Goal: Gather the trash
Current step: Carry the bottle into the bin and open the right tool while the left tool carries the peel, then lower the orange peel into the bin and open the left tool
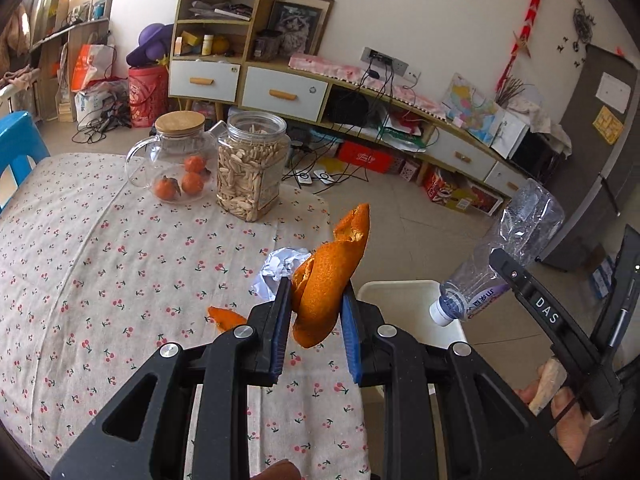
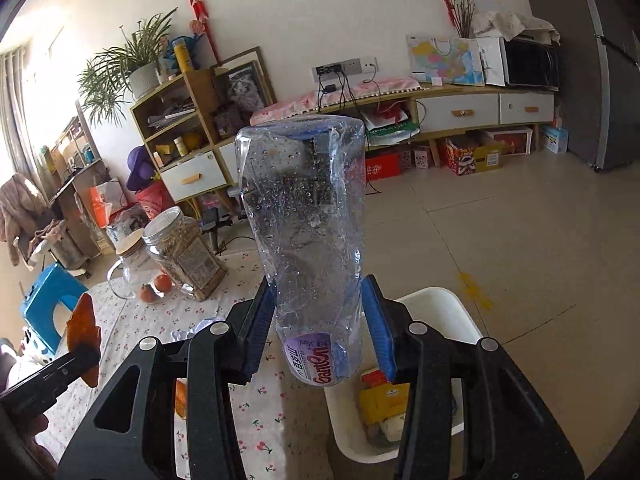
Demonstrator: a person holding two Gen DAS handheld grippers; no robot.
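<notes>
My left gripper (image 1: 316, 312) is shut on a large curled orange peel (image 1: 328, 280) and holds it above the table's right edge; the peel also shows at the left of the right wrist view (image 2: 82, 328). My right gripper (image 2: 320, 328) is shut on a clear empty plastic bottle (image 2: 308, 232), cap end down, above the white trash bin (image 2: 460, 316). In the left wrist view the bottle (image 1: 500, 256) hangs over the bin (image 1: 404, 296). A crumpled foil wrapper (image 1: 276, 272) and a small peel piece (image 1: 226, 317) lie on the tablecloth.
A glass teapot with small oranges (image 1: 176, 164) and a jar of seeds (image 1: 252, 168) stand at the table's far side. The bin holds yellow and red wrappers (image 2: 384, 396). A blue stool (image 1: 20, 148) stands left of the table. A low cabinet (image 1: 400, 120) lines the wall.
</notes>
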